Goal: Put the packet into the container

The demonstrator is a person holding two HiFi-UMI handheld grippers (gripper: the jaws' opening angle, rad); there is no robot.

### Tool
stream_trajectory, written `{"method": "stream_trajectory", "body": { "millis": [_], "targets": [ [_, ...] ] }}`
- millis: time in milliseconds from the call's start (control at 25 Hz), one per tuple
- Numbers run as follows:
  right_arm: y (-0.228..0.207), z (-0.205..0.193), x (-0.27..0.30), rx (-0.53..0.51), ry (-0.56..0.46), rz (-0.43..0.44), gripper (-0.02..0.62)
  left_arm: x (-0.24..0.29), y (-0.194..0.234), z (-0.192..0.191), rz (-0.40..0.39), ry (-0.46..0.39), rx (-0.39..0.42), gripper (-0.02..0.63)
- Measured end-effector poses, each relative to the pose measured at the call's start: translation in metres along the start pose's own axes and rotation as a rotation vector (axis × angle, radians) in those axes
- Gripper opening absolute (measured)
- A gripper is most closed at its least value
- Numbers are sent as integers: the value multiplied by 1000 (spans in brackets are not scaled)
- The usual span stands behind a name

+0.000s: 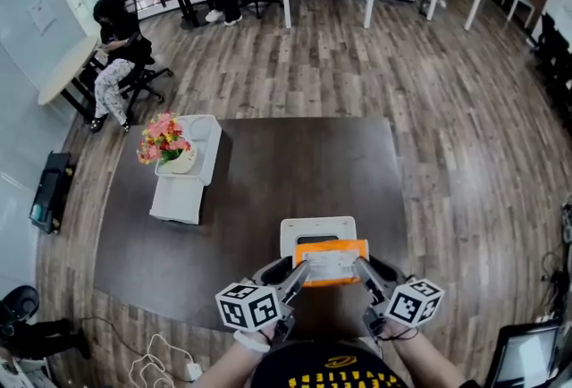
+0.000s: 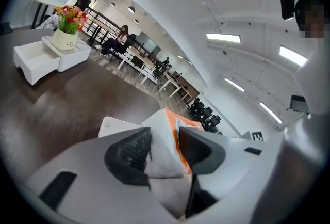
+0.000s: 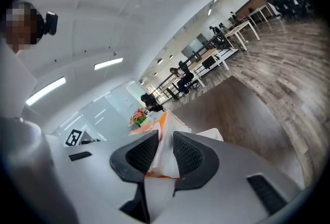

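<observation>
orange-and-white plastic packet (image 1: 331,262) hangs over the white rectangular container (image 1: 317,224), my left gripper (image 1: 298,275) and right gripper (image 1: 363,272) clamping its ends.

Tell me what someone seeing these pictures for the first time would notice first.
The orange-and-white packet stands out most, pinched at its ends by the left gripper and the right gripper, close to the person and right by the white container. Next come the bright flowers on a white stand at the far left of the dark table.
</observation>
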State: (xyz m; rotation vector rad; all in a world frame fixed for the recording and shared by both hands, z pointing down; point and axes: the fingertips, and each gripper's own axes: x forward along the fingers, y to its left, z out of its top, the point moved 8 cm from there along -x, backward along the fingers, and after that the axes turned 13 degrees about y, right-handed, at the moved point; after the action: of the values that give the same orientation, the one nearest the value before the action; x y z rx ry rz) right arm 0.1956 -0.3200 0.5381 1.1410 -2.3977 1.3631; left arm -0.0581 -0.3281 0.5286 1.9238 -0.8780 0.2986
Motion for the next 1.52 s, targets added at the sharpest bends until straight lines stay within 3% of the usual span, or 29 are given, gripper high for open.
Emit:
{"method": "stream_trajectory", "body": {
  "millis": [160, 440, 880, 1520],
  "targets": [
    [-6, 3, 17, -103, 56, -78, 92, 12, 14, 6, 15, 41, 21, 172],
    [-26, 6, 44, -137, 122, -147, 91, 41, 43, 12, 23, 101, -1, 171],
    [-59, 2, 90, -158, 213, -251, 91, 76, 84, 19, 87, 181, -18, 170],
    [-89, -10, 124, -121, 333, -303, 91, 102, 111, 15, 180, 293, -38, 170]
  ]
}}
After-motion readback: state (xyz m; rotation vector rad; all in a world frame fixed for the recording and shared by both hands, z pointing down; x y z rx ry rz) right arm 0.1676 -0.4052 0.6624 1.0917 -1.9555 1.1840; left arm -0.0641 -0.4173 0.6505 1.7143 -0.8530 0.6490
